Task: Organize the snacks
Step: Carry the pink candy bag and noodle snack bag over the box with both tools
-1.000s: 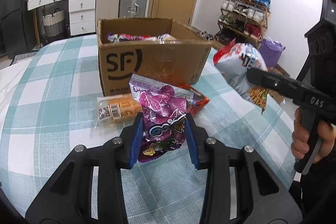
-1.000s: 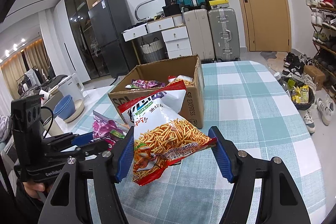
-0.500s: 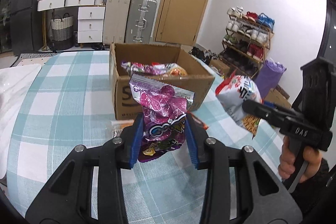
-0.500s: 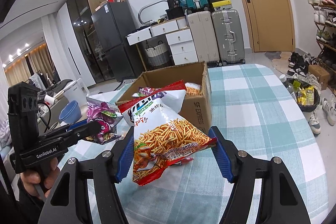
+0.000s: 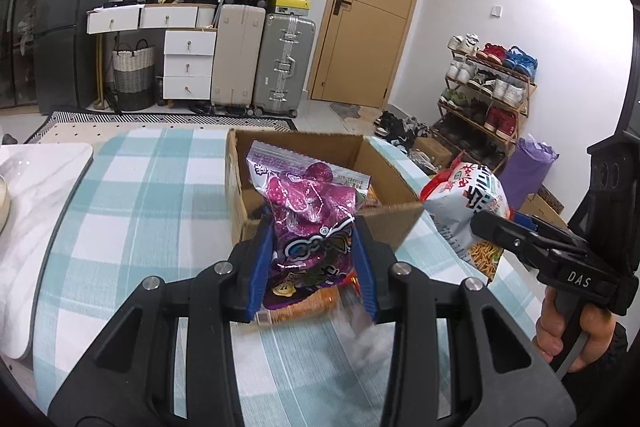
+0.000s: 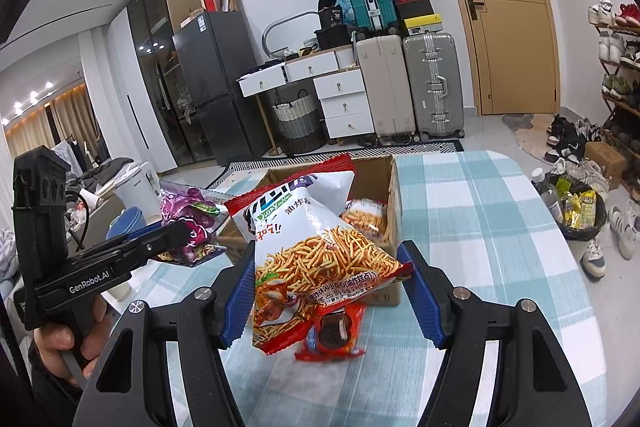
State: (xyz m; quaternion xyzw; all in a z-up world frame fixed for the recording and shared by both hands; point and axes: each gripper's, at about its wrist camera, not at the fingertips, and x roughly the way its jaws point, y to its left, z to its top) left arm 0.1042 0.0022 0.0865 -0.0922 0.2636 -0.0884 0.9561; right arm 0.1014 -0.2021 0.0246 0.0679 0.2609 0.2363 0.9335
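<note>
My left gripper (image 5: 314, 267) is shut on a purple snack bag (image 5: 308, 211), held up in front of the open cardboard box (image 5: 400, 217). My right gripper (image 6: 330, 291) is shut on a white and red bag of fried noodle sticks (image 6: 316, 255), also lifted before the box (image 6: 394, 187). In the left wrist view the noodle bag (image 5: 466, 203) hangs right of the box. The purple bag (image 6: 192, 223) shows at the left of the right wrist view. Snacks lie inside the box. A red cookie packet (image 6: 334, 331) lies on the table under the noodle bag.
An orange packet (image 5: 316, 305) lies on the checked tablecloth (image 5: 140, 207) under my left gripper. A white marble board (image 5: 36, 211) borders the table's left side. Suitcases, drawers, a door and a shoe rack stand beyond. A bin (image 6: 576, 211) sits right of the table.
Both grippers rose with their bags. The purple bag has come off the table and now hangs level with the box's opening; the box looks lower and nearer in both views.
</note>
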